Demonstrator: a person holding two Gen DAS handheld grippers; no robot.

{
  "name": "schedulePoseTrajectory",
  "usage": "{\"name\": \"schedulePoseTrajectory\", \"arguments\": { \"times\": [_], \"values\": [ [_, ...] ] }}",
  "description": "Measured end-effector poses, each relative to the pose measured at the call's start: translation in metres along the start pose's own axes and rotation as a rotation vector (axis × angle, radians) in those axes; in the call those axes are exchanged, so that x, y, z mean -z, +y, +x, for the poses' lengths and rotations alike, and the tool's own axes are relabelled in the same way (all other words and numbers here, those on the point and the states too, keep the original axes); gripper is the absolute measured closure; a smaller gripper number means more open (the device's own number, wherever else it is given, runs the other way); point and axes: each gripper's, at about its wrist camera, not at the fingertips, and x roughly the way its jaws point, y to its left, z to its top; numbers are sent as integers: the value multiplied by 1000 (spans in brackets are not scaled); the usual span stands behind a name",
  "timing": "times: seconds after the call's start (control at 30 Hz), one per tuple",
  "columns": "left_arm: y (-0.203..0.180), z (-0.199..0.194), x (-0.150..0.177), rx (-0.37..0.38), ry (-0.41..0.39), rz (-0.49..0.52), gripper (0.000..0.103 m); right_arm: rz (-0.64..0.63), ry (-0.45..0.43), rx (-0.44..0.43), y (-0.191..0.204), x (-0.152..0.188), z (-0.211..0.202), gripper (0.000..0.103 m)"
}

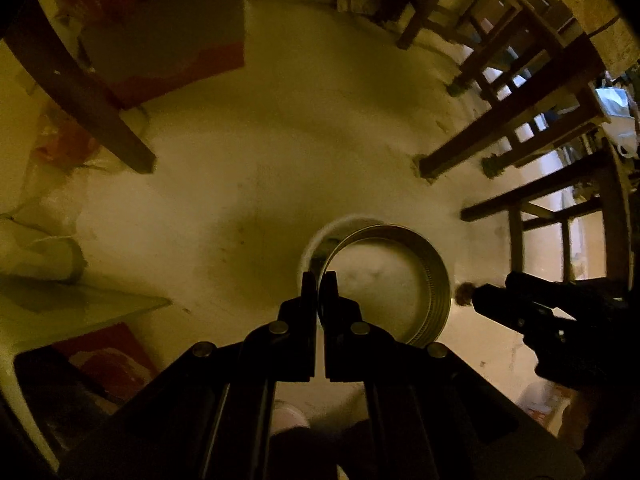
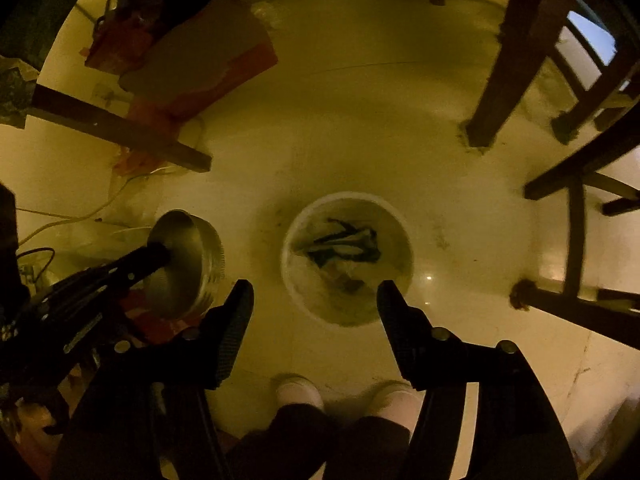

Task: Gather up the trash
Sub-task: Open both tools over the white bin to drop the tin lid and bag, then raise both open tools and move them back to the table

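Your left gripper (image 1: 319, 280) is clamped on the rim of one metal tin (image 1: 390, 284), held above the floor just beside the single white bin (image 2: 347, 258) (already holding scraps). Bring the tin squarely over the bin's mouth before letting go. Your right gripper (image 2: 316, 294) hangs wide apart and empty over the bin.

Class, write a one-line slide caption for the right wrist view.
Open right gripper above the trash bucket; left gripper holds a metal tin.
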Motion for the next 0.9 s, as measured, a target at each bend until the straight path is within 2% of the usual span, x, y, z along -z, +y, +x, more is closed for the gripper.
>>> {"name": "schedulePoseTrajectory", "arguments": {
  "times": [0.1,0.17,0.2,0.23,0.37,0.47,0.77,0.9],
  "values": [
    [-13,-2,-2,61,22,2,101,21,-8,34,-1,4,-22,43],
    [-25,-3,-5,67,45,32,85,36,-11,38,-2,4,-33,43],
    [-32,-5,-6,66,68,47,72,39,-15,37,-2,4,-39,43],
    [-36,-6,-6,65,80,51,66,37,-25,39,-1,4,-48,43],
    [-47,-28,-8,75,102,59,66,19,-60,74,8,2,-82,42],
    [-51,-59,-10,56,85,70,66,19,-84,69,20,1,-111,43],
    [-61,-191,-22,1,0,110,66,27,-182,39,63,-2,-217,43],
    [-66,-265,-27,-5,-74,130,66,8,-243,27,83,-1,-270,43]
  ]
}}
